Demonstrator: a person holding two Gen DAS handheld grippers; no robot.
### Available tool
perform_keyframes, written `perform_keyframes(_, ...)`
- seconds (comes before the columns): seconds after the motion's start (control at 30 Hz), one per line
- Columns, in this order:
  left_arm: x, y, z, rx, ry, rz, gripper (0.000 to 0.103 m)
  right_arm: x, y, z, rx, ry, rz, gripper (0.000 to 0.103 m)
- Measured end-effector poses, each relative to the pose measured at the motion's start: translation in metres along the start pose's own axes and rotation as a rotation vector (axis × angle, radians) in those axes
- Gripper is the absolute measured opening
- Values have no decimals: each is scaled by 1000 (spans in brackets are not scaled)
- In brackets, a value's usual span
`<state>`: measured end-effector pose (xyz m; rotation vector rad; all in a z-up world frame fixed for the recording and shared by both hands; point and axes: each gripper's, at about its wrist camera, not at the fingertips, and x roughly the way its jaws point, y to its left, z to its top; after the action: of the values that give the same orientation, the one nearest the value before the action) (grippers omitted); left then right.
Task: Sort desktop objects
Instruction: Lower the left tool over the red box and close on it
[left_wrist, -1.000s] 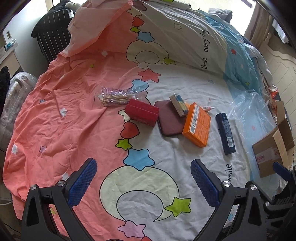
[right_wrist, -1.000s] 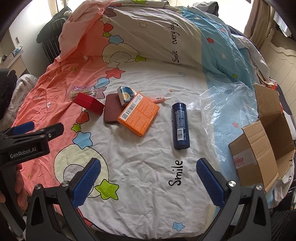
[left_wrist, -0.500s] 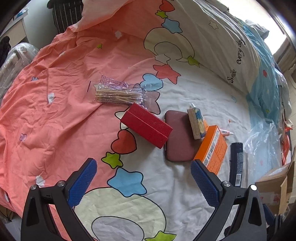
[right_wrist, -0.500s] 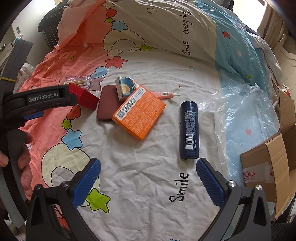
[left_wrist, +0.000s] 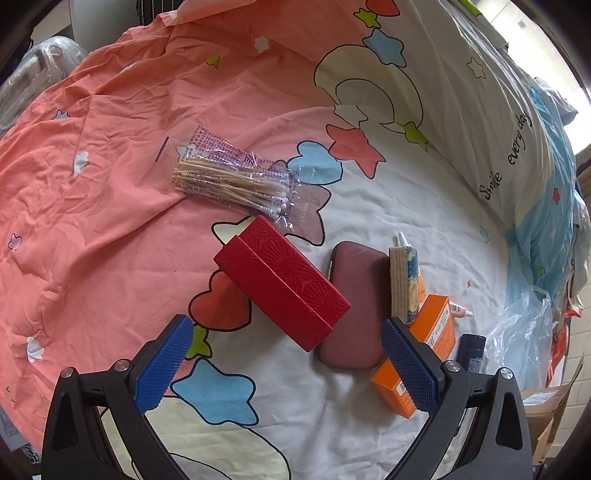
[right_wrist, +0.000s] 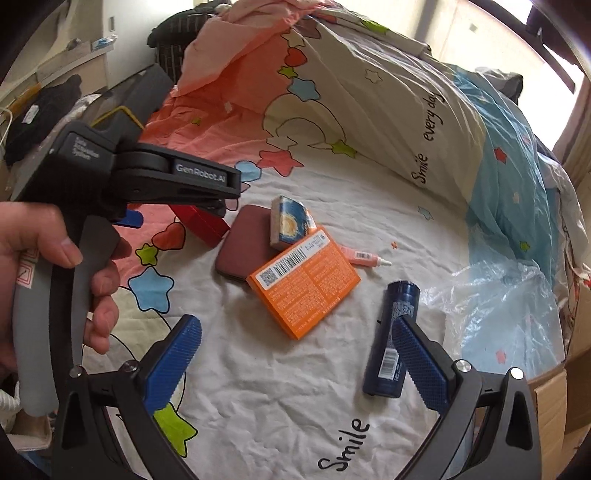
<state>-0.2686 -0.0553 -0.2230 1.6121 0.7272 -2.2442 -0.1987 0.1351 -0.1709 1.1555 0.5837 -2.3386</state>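
Note:
A long red box (left_wrist: 282, 286) lies on the patterned bedsheet, just ahead of my open left gripper (left_wrist: 286, 354). Beside it are a maroon case (left_wrist: 356, 295), a small blue-and-yellow box (left_wrist: 406, 280) and an orange box (left_wrist: 432, 339). A bag of cotton swabs (left_wrist: 232, 182) lies farther off. In the right wrist view the orange box (right_wrist: 303, 282), a pink tube (right_wrist: 364, 256) and a dark blue bottle (right_wrist: 393, 332) lie ahead of my open right gripper (right_wrist: 295, 350). The left gripper (right_wrist: 173, 218) hangs over the red box (right_wrist: 203, 223), held by a hand (right_wrist: 55, 273).
A clear plastic bag (right_wrist: 506, 306) lies at the right on the blue part of the sheet. An open cardboard box (right_wrist: 550, 402) sits at the bed's right edge. A folded duvet (right_wrist: 369, 96) rises behind the objects. Furniture and dark clothing stand at the far left.
My left gripper has moved forward and down toward the red box, which now looms large. The right gripper has also advanced toward the orange box and blue bottle. Both stay open.

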Motion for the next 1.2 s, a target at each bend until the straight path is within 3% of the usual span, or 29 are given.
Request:
perform_keyframes(0.23, 11, 9, 1, -32, 16, 4, 103, 8, 6, 11, -122, -123, 28, 103)
perform_keyframes(0.37, 12, 7, 3, -32, 12, -3, 103, 13, 15, 9, -215, -168, -1, 103)
perform_keyframes(0.67, 18, 4, 11, -67, 11, -21, 103, 19, 28, 0, -287, -185, 17, 102)
perform_keyframes(0.9, 27, 11, 11, -90, 34, -19, 103, 23, 34, 3, -446, -220, 61, 102)
perform_keyframes(1.1, 31, 14, 10, -75, 39, -3, 103, 22, 21, 15, -403, -212, 156, 102)
perform_keyframes(1.2, 32, 14, 9, -58, 39, 11, 99, 22, 20, 16, -386, -209, 158, 102)
